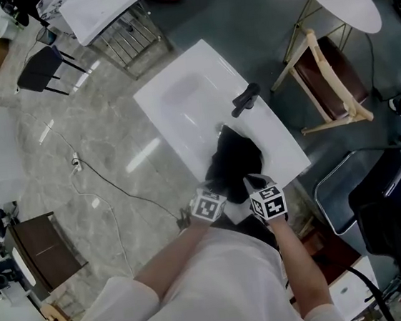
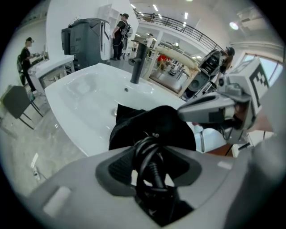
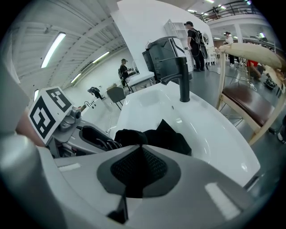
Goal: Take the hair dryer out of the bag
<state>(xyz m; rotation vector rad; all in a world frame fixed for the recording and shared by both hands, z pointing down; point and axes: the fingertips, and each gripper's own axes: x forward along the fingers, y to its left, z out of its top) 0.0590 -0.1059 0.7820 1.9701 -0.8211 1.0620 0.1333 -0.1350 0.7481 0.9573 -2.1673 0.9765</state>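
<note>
At the near end of a white basin top (image 1: 179, 101), short of the black tap (image 1: 245, 99): one black bag (image 1: 233, 160), soft and crumpled, lying flat on the surface with both tools at its near edge. Left gripper (image 1: 212, 196): jaws closed on a looped black cord (image 2: 151, 166), which runs from between the pads toward the mouth of the bag. Right gripper (image 1: 258, 189): jaws drawn together at the tip, apparently pinching a fold of the bag's fabric just beside the left tool. Hair dryer: body not in view, judged to be inside the bag, with only its cord out. Step in hand, as judged: the start of extraction, with the bag pinned and the cord seized but the appliance itself not yet clear. Next move calls for: the right side holding the fabric down and back while the left draws the cord away from the opening, gently, since a cord alone may slip or snag the cloth; a fresh grip on the handle, once it shows, is probably the surer way.
</note>
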